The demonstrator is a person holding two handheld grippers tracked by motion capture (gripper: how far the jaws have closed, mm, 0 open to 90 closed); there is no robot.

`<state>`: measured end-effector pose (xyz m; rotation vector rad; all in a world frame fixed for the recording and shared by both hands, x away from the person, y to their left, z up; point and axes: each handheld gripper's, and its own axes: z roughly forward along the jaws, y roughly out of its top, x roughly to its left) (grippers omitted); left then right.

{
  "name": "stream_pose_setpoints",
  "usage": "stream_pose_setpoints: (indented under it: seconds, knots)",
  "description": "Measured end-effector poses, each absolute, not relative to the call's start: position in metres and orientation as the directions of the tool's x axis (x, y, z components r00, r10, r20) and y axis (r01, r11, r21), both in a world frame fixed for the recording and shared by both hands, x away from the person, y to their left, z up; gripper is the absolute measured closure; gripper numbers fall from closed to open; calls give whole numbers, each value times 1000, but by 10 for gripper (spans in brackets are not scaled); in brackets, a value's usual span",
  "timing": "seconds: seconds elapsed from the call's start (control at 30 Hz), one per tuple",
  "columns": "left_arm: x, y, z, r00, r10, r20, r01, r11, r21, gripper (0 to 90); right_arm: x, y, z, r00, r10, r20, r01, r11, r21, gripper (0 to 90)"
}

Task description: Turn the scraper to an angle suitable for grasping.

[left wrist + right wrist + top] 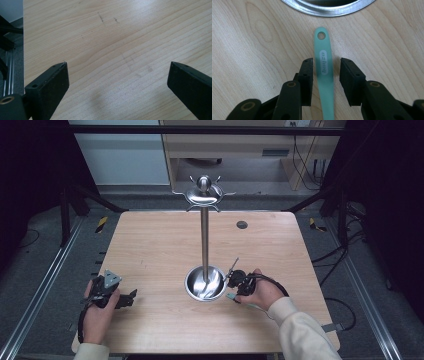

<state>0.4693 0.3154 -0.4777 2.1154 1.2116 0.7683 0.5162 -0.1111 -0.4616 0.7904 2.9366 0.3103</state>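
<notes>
A light wooden tabletop [160,245] carries a polished metal stand [204,240]: a round dish-shaped base near the middle front, a thin upright pole, and at the top a small domed disc with curved hooks and a ball finial. Just right of the base, the right tongs [326,72] point at a flat, pale green translucent handle [324,72] lying on the wood. The handle is slim, widens slightly toward a rounded end pierced by a small round hole, and bears a white oval label with lettering too blurred to read. Its rounded end lies just short of the base's shiny rim [329,11], not touching it. The right tongs are parted, one black jaw on each side of the handle; the left one sits very close to its edge, the right one leaves a sliver of wood visible. In the high view the right hand [260,292] holds these tongs beside the base. The left tongs [117,75] are spread wide over bare wood near the tabletop's left front edge, held by the left hand [97,312], well apart from the stand.
</notes>
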Motion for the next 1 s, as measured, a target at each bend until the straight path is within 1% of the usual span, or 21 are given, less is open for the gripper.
stream_pose_setpoints:
  seconds: [0.67,0.77,0.83,1.0]
  knots:
    - [469,315,-478,427,882,197,555,-428,714,36,520,-110,-466,-862,506,-3,495,845,202,684]
    - [469,315,-478,429,881,198,554,-430,713,37,520,-111,-467,-864,504,2,493,845,206,694]
    - [469,315,-478,430,881,198,555,-431,712,37,520,-111,-466,-865,502,8,493,846,206,717]
    - [469,314,-478,431,880,199,555,-432,711,39,521,-111,-466,-866,500,5,490,847,208,727]
